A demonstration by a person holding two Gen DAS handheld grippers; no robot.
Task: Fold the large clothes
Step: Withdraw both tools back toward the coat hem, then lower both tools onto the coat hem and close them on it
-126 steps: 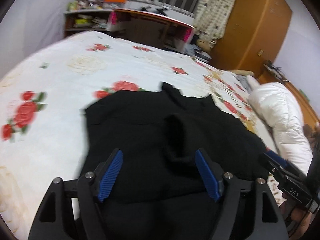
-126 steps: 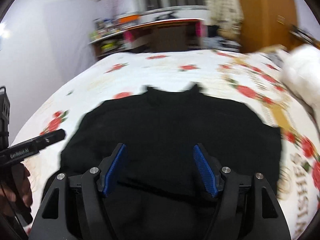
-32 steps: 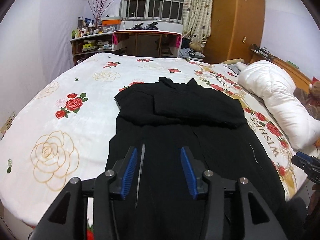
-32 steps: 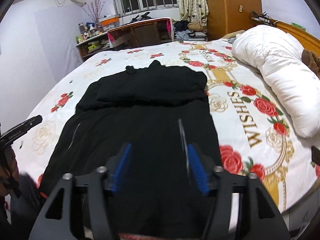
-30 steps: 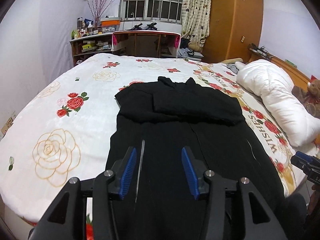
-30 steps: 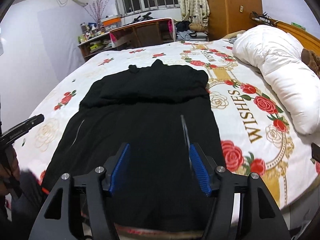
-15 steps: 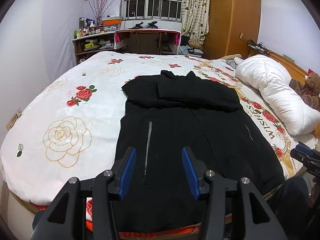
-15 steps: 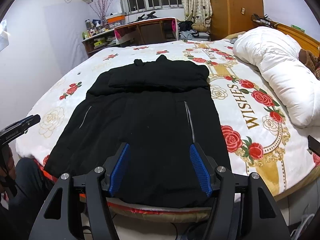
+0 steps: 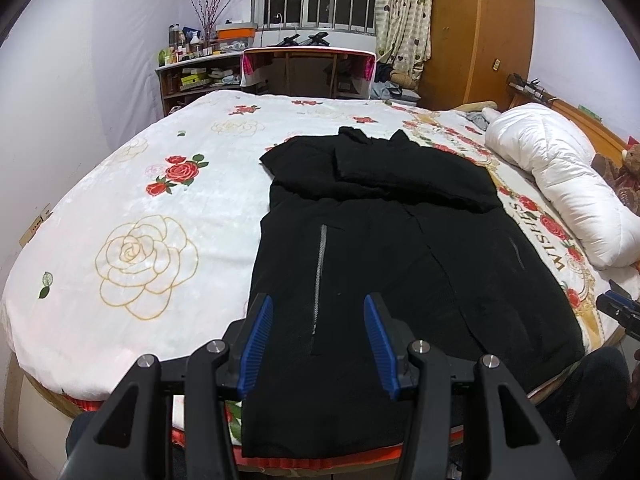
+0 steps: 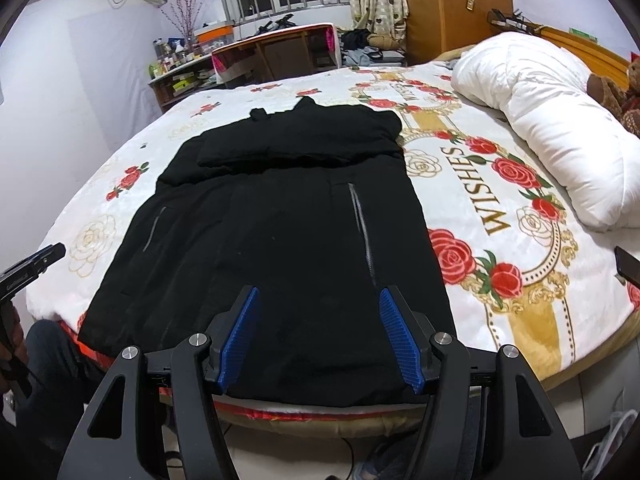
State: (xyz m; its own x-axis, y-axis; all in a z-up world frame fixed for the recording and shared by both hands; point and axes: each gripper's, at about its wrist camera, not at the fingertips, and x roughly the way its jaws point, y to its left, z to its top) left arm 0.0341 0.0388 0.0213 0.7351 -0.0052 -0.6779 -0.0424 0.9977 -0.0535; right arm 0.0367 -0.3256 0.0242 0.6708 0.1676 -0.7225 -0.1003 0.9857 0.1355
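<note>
A large black coat (image 9: pixel 384 248) (image 10: pixel 280 236) lies flat on the rose-print bed cover (image 9: pixel 152 216), collar at the far end, sleeves folded across the chest, hem hanging over the near bed edge. Two grey zip lines run down its front. My left gripper (image 9: pixel 318 320) hovers open above the hem's left part, nothing between its blue pads. My right gripper (image 10: pixel 316 316) stands open above the hem's right part, also empty. Each gripper's tip shows at the edge of the other's view.
A white duvet (image 9: pixel 560 176) (image 10: pixel 560 120) lies rolled at the right of the bed, a brown teddy bear (image 10: pixel 616 92) beyond it. A desk (image 9: pixel 308 68), cluttered shelves and a wooden wardrobe (image 9: pixel 480 28) stand behind the bed. A dark phone (image 10: pixel 628 266) lies at the right edge.
Both grippers have drawn back toward the foot of the bed and sunk a little. The coat's hem and the bed edge have come into view. The jaws kept their width.
</note>
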